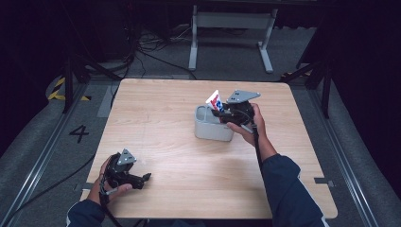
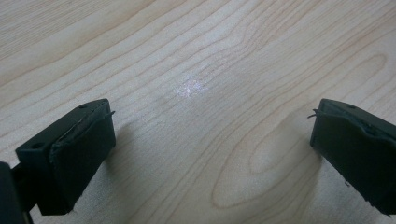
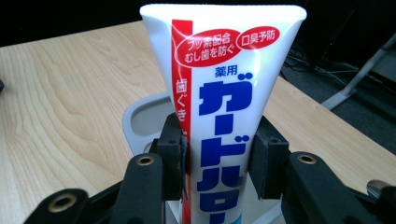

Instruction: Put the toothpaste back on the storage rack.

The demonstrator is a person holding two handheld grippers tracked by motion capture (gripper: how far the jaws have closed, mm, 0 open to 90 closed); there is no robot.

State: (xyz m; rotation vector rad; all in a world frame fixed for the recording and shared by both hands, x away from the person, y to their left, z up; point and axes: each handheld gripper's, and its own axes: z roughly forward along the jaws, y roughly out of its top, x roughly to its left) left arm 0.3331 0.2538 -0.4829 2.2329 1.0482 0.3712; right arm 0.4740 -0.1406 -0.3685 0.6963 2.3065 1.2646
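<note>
**Toothpaste going into the grey holder**

Right of centre in the high view: right gripper [image 1: 226, 112] pinching a toothpaste tube [image 1: 215, 101] over a grey holder [image 1: 210, 126] on the wooden table [image 1: 156, 109]. Tube upright, flat crimped end up, lower end down inside the holder (how deep, and whether touching the bottom, hidden by the jaws). In the right gripper view, both black pads pressed against the sides of the tube [image 3: 224, 88], one each side of the blue lettering, with the holder's rim [image 3: 140, 112] just behind.

Lower left of the high view: left gripper [image 1: 142, 178] held low over bare wood, well apart from the holder, jaws spread wide with nothing between them; same in the left gripper view, a pad [image 2: 79, 149] at either edge of the frame and only tabletop [image 2: 196, 70] between.

Step in hand, most likely: setting the tube down into the holder. Next move probably a slackening of the grip and a straight lift away, taken gently so as not to drag the tube back out or tip the light holder.
</note>
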